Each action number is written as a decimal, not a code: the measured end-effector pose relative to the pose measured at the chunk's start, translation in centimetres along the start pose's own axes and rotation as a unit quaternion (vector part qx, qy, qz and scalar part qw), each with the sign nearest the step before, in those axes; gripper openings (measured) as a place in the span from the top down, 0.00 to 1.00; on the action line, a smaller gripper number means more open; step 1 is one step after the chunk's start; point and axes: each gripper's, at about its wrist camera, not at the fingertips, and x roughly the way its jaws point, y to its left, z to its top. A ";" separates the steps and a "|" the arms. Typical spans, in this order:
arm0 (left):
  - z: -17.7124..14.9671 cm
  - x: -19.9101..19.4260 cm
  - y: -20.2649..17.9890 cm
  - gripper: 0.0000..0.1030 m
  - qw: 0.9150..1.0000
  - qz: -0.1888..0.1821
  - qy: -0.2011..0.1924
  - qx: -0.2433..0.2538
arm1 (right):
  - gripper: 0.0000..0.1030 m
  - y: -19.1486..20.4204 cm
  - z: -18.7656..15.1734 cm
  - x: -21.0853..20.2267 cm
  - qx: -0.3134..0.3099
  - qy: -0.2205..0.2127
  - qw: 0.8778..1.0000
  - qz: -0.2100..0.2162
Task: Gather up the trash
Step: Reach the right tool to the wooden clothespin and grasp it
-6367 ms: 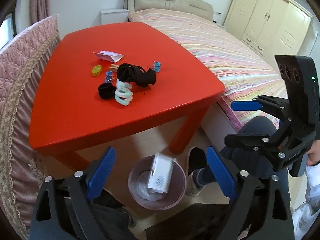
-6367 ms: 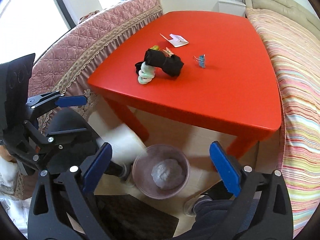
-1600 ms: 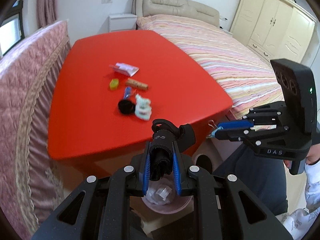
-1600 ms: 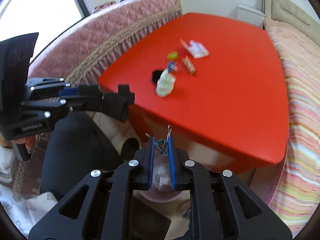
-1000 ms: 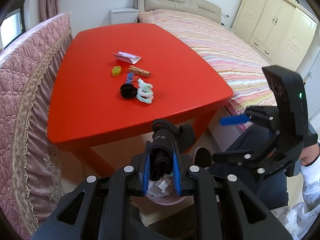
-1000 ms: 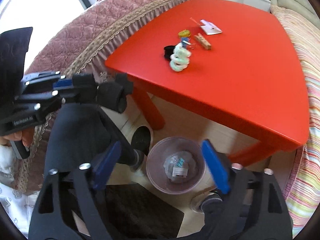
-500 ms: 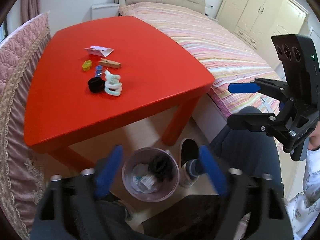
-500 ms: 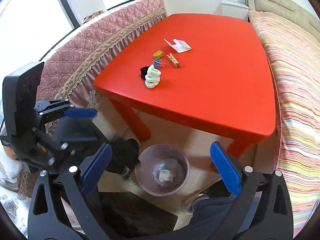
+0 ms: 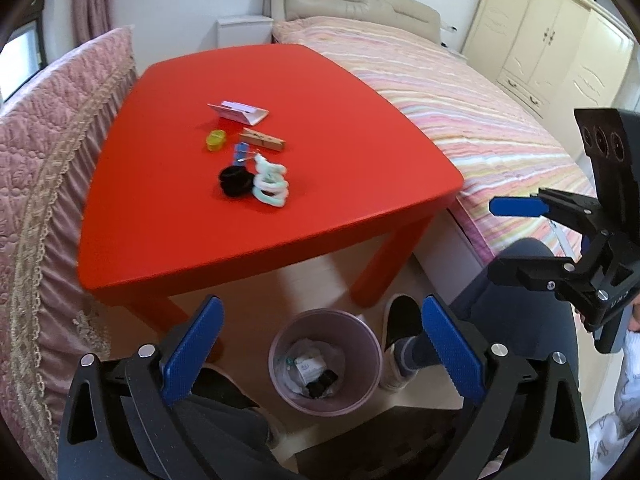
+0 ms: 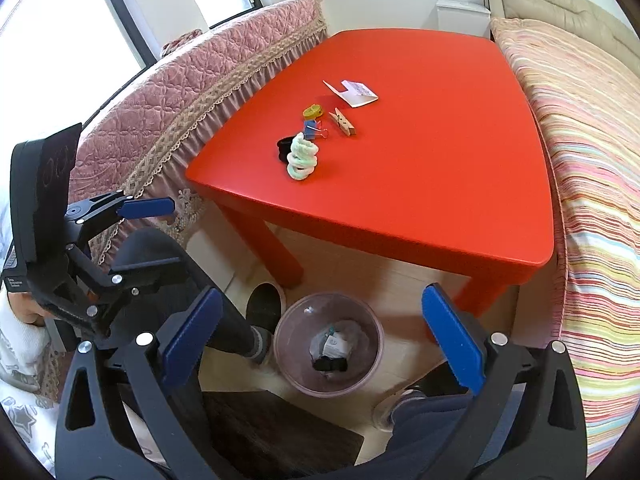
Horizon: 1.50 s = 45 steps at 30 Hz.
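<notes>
My left gripper (image 9: 320,320) hangs over the pink waste bin (image 9: 280,344) on the floor. Its jaws are opening and nothing is between them. My right gripper (image 10: 320,300) stands open and empty over the same bin (image 10: 288,320). A black bundle (image 9: 320,384) and a white card (image 9: 310,366) lie inside. On the red table (image 9: 340,120) lie a folded white paper (image 9: 240,112), a yellow ring (image 9: 216,139), a wooden clothespin (image 9: 262,140), a blue binder clip (image 9: 241,151), a black hair tie (image 9: 235,182) and a mint scrunchie (image 9: 271,186).
A striped bed (image 9: 460,112) runs along the table's right side and a pink quilted sofa (image 9: 48,152) along its left. The person's legs and a dark shoe (image 9: 404,320) flank the bin. A dark mat (image 10: 280,432) lies on the floor in front.
The left gripper opened and the black bundle it held dropped into the bin. The right gripper, which let its binder clip go earlier, stays open and moved slightly.
</notes>
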 end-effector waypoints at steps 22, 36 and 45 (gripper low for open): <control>2.2 -1.5 3.5 0.07 0.998 0.013 -0.047 -0.039 | 0.04 0.6 14.7 6.3 -0.092 0.034 0.995 -0.019; 0.9 -1.8 5.2 0.07 0.997 0.018 -0.042 -0.068 | 0.38 -0.6 20.9 18.4 -0.116 0.150 0.981 -0.048; 0.4 -1.6 5.7 0.07 0.996 0.016 -0.034 -0.081 | 0.71 -1.3 20.5 21.0 -0.120 0.178 0.975 -0.054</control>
